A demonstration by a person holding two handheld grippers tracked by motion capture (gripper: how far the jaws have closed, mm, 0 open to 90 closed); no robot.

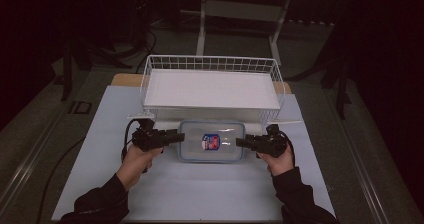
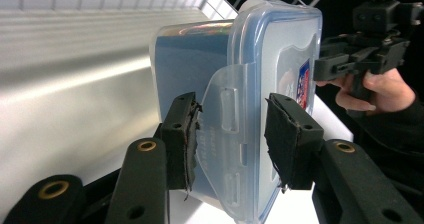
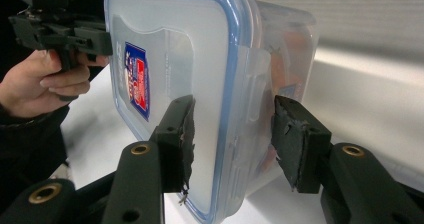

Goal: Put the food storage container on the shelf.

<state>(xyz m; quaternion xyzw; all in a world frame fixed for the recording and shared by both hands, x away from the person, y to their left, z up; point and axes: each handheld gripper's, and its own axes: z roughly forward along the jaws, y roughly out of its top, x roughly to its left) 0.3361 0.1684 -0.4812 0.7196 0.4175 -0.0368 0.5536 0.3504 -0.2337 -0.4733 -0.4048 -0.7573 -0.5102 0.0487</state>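
Note:
A clear plastic container [image 1: 212,141] with a blue-rimmed lid and a red-and-blue label lies on the white mat, just in front of the wire basket. My left gripper [image 1: 176,136] [image 2: 230,139] is at its left end. The jaws are turned so that one pad [image 2: 287,139] lies on the lid and the other under the latch flap, shut on that end. My right gripper [image 1: 241,142] [image 3: 232,139] holds the opposite end [image 3: 240,109] the same way. Each gripper view also shows the other hand and its gripper beyond the container [image 2: 250,74].
A white wire basket [image 1: 212,64] with a flat white floor stands right behind the container. The white mat [image 1: 210,194] extends toward me, between my forearms. Dark floor and cables surround the table.

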